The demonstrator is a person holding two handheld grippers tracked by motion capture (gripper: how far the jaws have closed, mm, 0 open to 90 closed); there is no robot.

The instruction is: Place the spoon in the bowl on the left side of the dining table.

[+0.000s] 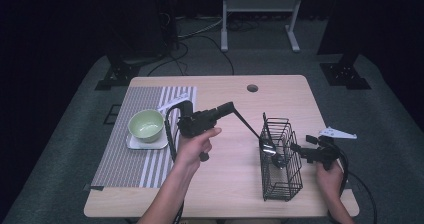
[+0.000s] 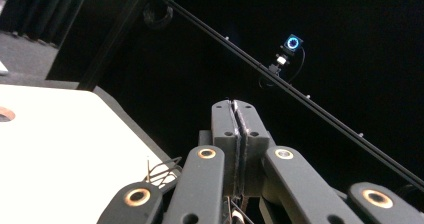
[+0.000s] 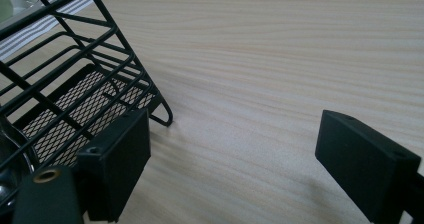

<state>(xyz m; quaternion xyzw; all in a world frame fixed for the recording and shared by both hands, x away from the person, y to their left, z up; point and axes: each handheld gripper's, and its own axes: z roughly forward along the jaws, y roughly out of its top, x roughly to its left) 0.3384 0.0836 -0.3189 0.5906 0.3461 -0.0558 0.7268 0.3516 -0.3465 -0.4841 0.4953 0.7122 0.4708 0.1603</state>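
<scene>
Holding long-handled metal utensil (image 1: 252,129) in my left gripper (image 1: 235,109), jaws clamped together on handle, its long axis slanting down-right into black wire basket (image 1: 287,181). My right gripper (image 1: 300,150), jaws apart, is waiting just beside basket's right wall.

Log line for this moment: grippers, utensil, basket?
left gripper: shut on utensil handle | utensil: in wire basket | right gripper: open, beside basket

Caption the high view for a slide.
Left hand-held gripper lowers a utensil into the wire basket; right hand-held gripper waits beside it.
</scene>
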